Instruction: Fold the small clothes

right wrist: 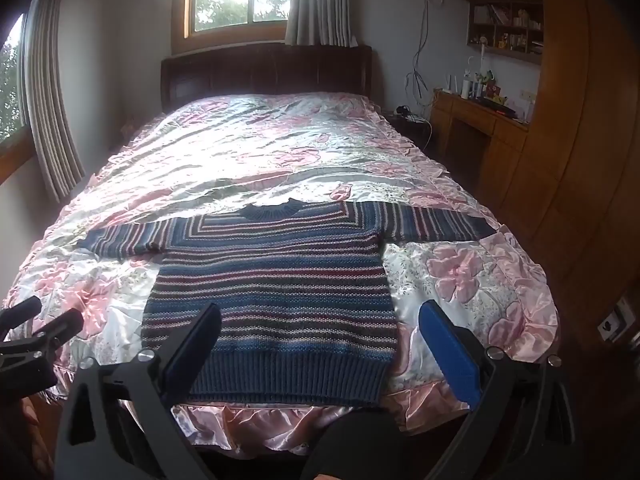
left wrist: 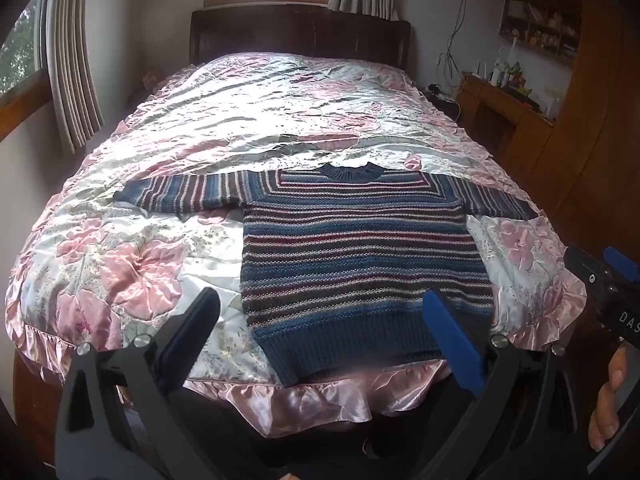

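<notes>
A small striped knitted sweater [left wrist: 360, 252] [right wrist: 276, 292] in blue, maroon and white lies flat on the bed, front up, both sleeves spread out sideways, ribbed hem at the near edge. My left gripper [left wrist: 320, 304] hovers open above the hem, its fingers spanning the sweater's lower left part, nothing between them. My right gripper [right wrist: 320, 320] is open too, held above the hem's right half, empty. The right gripper [left wrist: 608, 280] also shows at the right edge of the left wrist view, and the left gripper [right wrist: 36, 332] at the left edge of the right wrist view.
The bed carries a shiny pink floral quilt [left wrist: 260, 120] [right wrist: 260, 148] with a ruffled edge, and a dark wooden headboard [left wrist: 300, 36] stands at the far end. A wooden desk [right wrist: 476, 120] and wardrobe [right wrist: 580, 140] line the right side. Curtained windows are behind and on the left. A hand [left wrist: 608, 392] holds the right tool.
</notes>
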